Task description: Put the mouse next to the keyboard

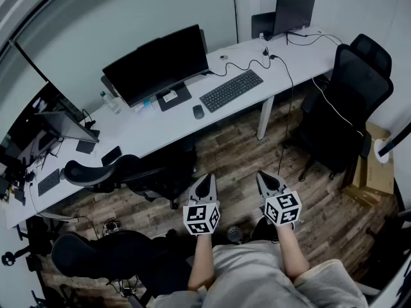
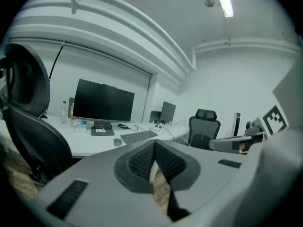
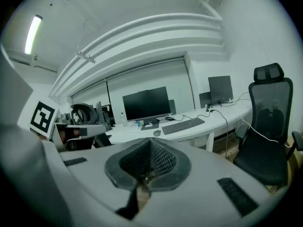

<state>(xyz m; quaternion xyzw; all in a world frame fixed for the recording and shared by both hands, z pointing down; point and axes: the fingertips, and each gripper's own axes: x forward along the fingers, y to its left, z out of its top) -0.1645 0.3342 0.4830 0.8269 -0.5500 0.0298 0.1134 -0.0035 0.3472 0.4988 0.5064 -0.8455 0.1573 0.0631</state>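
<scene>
A dark mouse (image 1: 198,111) lies on the white desk (image 1: 148,133), just left of the black keyboard (image 1: 231,90). The mouse (image 2: 117,142) and keyboard (image 2: 138,136) show small and far off in the left gripper view; so do the mouse (image 3: 157,133) and keyboard (image 3: 183,125) in the right gripper view. My left gripper (image 1: 204,183) and right gripper (image 1: 264,179) hover side by side over the wooden floor, well short of the desk. Both are shut with nothing between the jaws.
A black monitor (image 1: 157,65) stands behind the keyboard, with a second screen (image 1: 294,13) at the desk's far right. Cables trail across the desk. Black office chairs stand at the right (image 1: 343,101), under the desk (image 1: 138,175) and at the lower left (image 1: 103,252). A cardboard box (image 1: 376,169) sits at right.
</scene>
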